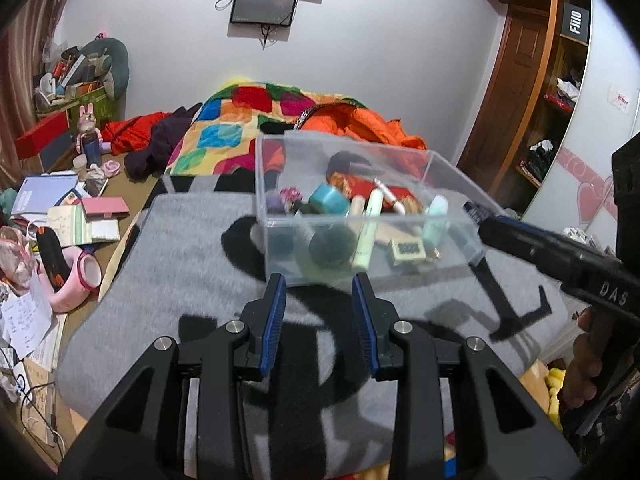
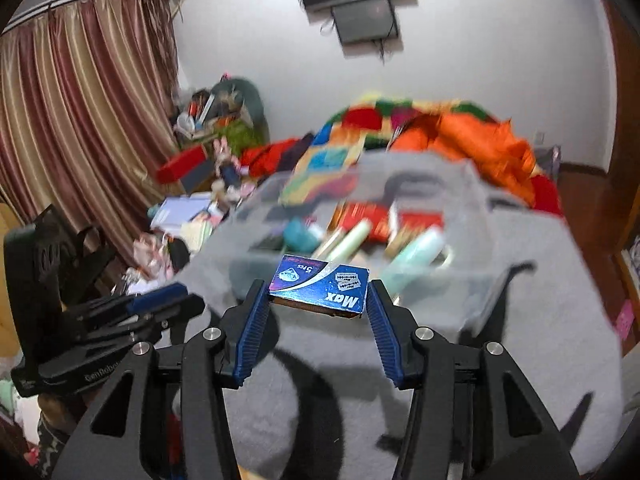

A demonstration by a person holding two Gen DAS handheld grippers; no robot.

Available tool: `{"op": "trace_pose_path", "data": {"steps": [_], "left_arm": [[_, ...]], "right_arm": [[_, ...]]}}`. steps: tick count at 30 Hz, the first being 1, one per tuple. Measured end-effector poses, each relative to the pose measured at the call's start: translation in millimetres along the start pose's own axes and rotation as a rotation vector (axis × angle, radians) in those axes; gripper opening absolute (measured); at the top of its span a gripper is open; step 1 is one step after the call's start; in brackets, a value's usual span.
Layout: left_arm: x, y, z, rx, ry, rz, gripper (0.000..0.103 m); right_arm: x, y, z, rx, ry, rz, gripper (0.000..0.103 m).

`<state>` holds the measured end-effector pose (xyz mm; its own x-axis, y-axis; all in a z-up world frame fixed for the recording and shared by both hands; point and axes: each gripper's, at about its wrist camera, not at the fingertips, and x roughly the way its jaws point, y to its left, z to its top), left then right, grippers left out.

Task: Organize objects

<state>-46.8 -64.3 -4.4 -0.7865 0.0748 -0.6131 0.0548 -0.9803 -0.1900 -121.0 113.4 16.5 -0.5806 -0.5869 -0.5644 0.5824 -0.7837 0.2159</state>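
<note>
Jaws of right gripper (image 2: pixel 318 300) grasp razor-blade box (image 2: pixel 320 290); left gripper (image 1: pixel 319 292) parted, seemingly empty.

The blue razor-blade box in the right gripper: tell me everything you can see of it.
The blue box is a small, flat pack that looks like cardboard, glossy blue on top with white swooshes, pictures of razor blades, and the words "Max" and "5 pcs", which read upside down in the right wrist view. Its near edge is brownish. It lies roughly flat, held off the grey blanket between the right gripper's blue ribbed pads, in front of the clear plastic bin.
</note>
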Motion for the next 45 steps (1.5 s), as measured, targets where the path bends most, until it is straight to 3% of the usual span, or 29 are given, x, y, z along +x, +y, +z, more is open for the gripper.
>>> {"op": "trace_pose_path", "data": {"steps": [5,9,14,20,29,34,40,45], "left_arm": [[0.4,-11.0,17.3,0.011,-0.045,0.01,0.034],[3.4,-17.7,28.6,0.024,-0.067,0.041,0.034],[10.6,-17.7,33.9,0.001,-0.051,0.018,0.034],[19.1,-21.5,30.6,0.003,-0.021,0.005,0.034],[15.3,-28.4,30.5,0.003,-0.031,-0.004,0.035],[7.1,-34.5,29.5,0.01,-0.056,0.011,0.063],[-1.4,-40.5,26.4,0.022,-0.074,0.034,0.087],[-5.4,-45.6,21.2,0.037,-0.076,0.047,0.095]], "right_arm": [[12.1,-3.7,18.1,-0.026,-0.004,-0.073,0.046],[34.8,-13.2,26.0,-0.015,0.043,-0.091,0.046],[48.9,-23.6,25.4,0.008,0.077,-0.091,0.047],[45.7,-19.1,24.0,-0.023,0.081,-0.087,0.056],[20.9,-17.9,19.7,-0.03,0.053,-0.057,0.057],[-0.5,-13.0,16.7,-0.071,0.0,-0.074,0.07],[-16.0,-8.6,11.1,-0.112,-0.043,-0.102,0.082],[-23.9,-12.2,3.2,-0.116,-0.047,-0.12,0.088]]}}
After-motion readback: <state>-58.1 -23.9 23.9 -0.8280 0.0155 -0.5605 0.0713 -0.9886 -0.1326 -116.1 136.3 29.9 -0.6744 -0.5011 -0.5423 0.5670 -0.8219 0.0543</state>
